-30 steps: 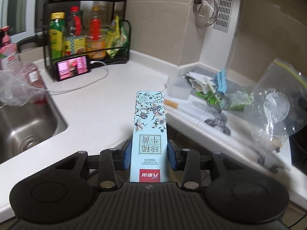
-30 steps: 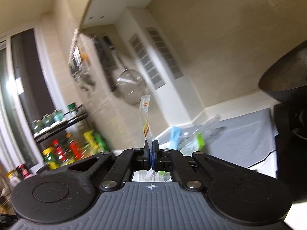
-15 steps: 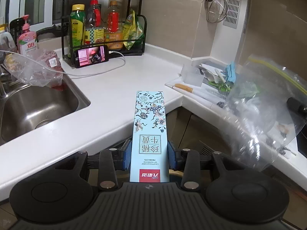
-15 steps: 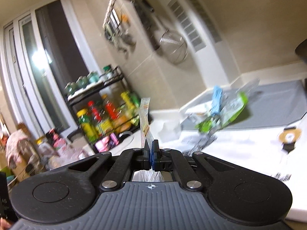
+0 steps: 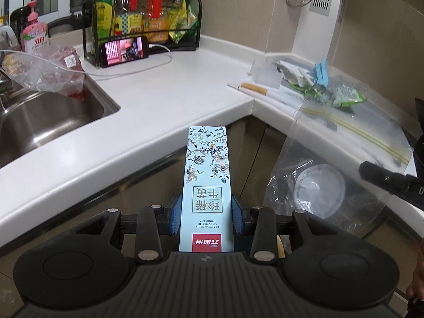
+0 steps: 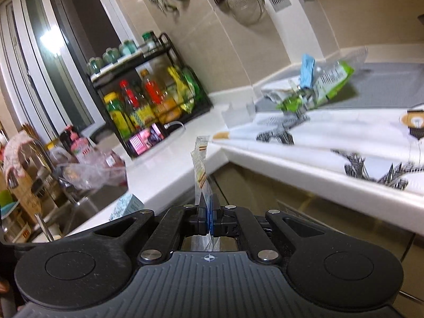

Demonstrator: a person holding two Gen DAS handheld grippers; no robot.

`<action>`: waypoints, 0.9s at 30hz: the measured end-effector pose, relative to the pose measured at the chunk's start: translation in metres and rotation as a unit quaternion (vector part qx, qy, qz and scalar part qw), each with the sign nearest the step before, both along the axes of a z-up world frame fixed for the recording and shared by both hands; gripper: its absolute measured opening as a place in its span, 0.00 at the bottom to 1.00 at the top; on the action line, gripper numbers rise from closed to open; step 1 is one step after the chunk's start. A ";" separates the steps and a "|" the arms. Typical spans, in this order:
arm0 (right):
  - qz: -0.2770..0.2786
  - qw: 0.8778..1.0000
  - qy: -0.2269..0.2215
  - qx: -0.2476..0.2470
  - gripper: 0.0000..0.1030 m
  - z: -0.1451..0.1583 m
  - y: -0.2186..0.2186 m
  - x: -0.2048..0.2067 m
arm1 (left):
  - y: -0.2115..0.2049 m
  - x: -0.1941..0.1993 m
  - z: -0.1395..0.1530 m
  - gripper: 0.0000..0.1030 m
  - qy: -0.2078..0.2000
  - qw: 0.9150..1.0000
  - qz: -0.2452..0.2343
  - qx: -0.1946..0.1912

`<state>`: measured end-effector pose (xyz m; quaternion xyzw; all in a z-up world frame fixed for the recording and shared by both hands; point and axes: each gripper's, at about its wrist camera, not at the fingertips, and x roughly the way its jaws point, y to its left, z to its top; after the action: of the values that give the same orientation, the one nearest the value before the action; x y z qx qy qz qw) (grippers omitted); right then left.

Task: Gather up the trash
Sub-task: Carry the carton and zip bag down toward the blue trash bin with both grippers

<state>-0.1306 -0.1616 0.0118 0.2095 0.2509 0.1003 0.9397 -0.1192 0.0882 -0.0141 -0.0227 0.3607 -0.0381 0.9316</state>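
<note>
The left gripper (image 5: 206, 216) has its fingers clamped on a pale blue floral box (image 5: 206, 185), held out in front of the white tabletop (image 5: 164, 106). The right gripper (image 6: 209, 216) pinches the edge of a clear zip bag (image 5: 339, 164) beside it. More wrappers (image 5: 318, 84) lie on the tabletop corner.
</note>
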 end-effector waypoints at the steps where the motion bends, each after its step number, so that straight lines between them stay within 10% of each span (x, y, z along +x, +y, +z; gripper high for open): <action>1: -0.001 1.000 0.005 -0.003 0.01 -0.004 0.000 0.000 | -0.001 0.001 -0.002 0.42 0.003 1.000 0.001 0.002; 27: -0.005 0.994 0.101 -0.032 0.01 -0.077 -0.001 0.035 | -0.036 0.053 -0.079 0.42 0.122 0.991 -0.022 0.045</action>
<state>-0.0957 -0.1621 -0.0651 0.1893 0.3465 0.0660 0.9164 -0.0666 0.0525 -0.0931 0.0228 0.4737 -0.0397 0.8795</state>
